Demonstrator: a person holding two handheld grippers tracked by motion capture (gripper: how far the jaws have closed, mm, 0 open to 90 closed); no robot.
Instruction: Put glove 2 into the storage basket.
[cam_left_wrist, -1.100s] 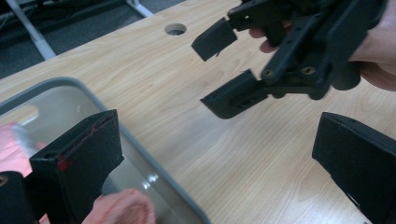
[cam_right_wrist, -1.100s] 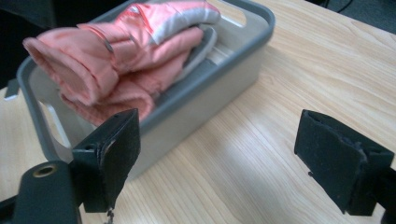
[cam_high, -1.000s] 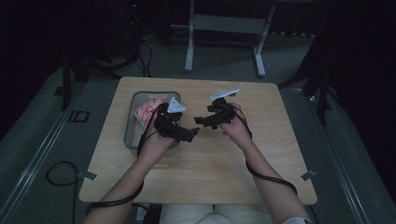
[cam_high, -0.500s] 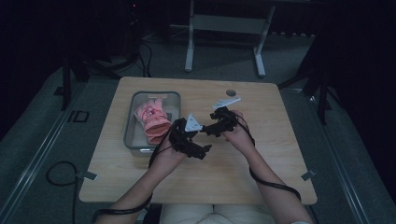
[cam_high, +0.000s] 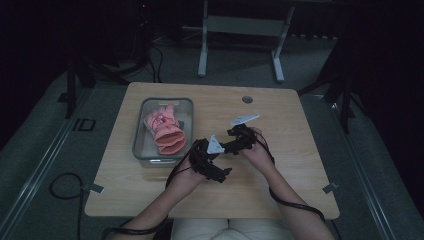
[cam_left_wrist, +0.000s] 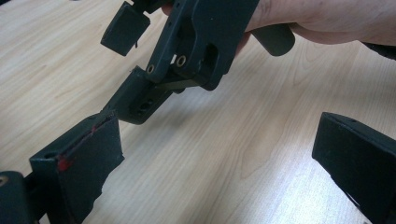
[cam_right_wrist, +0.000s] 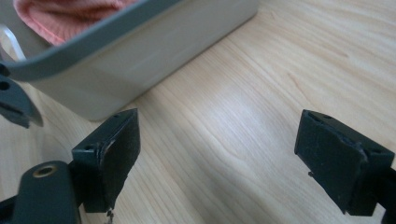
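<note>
Both grippers are down at the near middle of the surface (cam_high: 300, 165) now, nothing in either one. The left gripper (cam_high: 212, 170) sits low with its jaws spread wide over bare wood, plainly released, and in the left gripper view the right gripper (cam_left_wrist: 140, 70) crosses just ahead of it, almost touching its left jaw. The right gripper (cam_high: 235, 145) is released too, its 2 pads standing well apart with only wood grain between them. Why are they parked here? My read is that the work shown is the pink glove (cam_high: 164, 131) going into the grey bin (cam_high: 141, 131), and with the glove lying inside, the hands are drawn in toward the person, close together and clear of the bin. The right gripper view backs that up: the bin wall is near, just beyond the left jaw, with pink ribbed fabric (cam_right_wrist: 70, 18) showing over the rim. Now the glove itself: salmon pink, soft and slumped, its wide ribbed cuff pointing toward the person and resting against the bin's near right corner, the fingers lying toward the far end, and a small pale patch on the back. It sits wholly inside the walls as far as I can judge, and the bin stands at the left half of the surface.
</note>
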